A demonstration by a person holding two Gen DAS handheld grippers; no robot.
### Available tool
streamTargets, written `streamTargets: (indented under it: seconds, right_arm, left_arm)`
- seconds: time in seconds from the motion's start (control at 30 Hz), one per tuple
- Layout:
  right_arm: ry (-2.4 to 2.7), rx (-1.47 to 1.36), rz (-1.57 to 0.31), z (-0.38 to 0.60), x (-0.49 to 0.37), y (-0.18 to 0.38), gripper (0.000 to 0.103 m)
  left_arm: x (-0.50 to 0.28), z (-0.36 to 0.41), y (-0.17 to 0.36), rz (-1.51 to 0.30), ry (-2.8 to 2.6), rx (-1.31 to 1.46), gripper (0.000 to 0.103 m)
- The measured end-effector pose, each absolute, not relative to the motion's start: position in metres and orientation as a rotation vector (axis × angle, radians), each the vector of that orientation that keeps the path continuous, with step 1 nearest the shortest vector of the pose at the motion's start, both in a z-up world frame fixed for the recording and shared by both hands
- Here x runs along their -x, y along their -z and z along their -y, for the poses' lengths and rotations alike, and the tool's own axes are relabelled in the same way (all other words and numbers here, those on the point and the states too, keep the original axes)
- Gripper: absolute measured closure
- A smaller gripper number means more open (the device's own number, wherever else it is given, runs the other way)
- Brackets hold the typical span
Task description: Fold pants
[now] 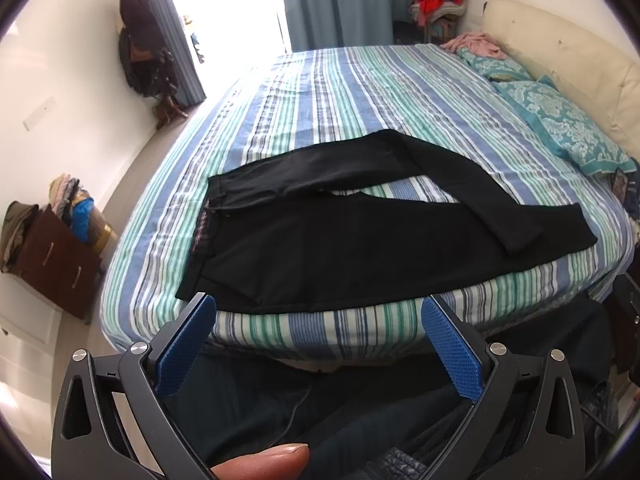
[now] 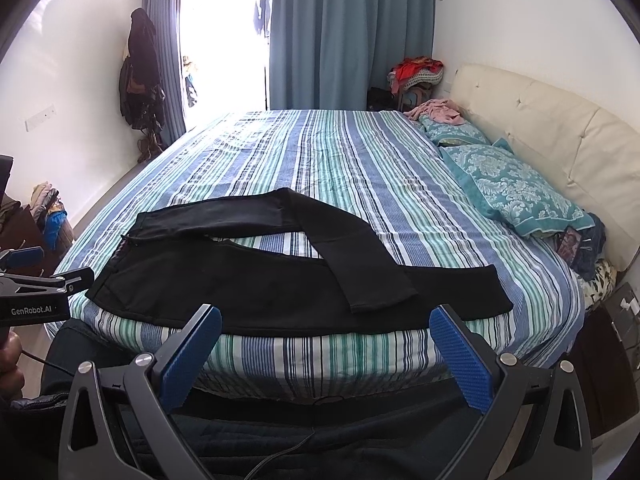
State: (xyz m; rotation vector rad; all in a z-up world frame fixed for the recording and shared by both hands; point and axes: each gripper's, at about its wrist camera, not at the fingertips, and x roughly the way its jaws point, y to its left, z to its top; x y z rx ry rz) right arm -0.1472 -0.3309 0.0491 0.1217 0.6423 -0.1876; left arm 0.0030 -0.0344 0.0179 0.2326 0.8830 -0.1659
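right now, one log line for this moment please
stage: not started | pants: flat on bed, far leg crossed over near leg | left gripper: jaws open, empty | right gripper: jaws open, empty

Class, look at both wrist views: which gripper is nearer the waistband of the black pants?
Left. The left gripper hovers just off the bed edge near the waistband; the right gripper faces the leg cuffs, further along.

The pants [image 2: 256,280] lie on the bed's [image 2: 360,168] near edge, waist left, the far leg crossing over the near one; pillows [image 2: 516,192] lie at the right against the headboard [image 2: 560,140]; both tools, left tool [image 1: 318,314] and right tool [image 2: 325,326], sit near of the bed, apart from the pants.
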Motion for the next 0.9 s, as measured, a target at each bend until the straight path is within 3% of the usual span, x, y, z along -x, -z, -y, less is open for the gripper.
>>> streamTargets:
  seconds: [0.63,0.83,0.9]
  right_arm:
    - [0.132,-0.055,-0.53,0.334,0.143,-0.05,0.0]
    - [0.13,0.045,-0.67,0.372,0.079,0.018,0.0]
    - [0.088,0.051,-0.737,0.383,0.056,0.047,0.008]
  left_arm:
    - [-0.022,0.019,-0.018,-0.86,0.174,-0.191,0.0]
    - [-0.037,0.02,-0.001,-0.889,0.169,-0.192,0.0]
    - [-0.042,0.021,0.007,-0.909,0.158,-0.201,0.0]
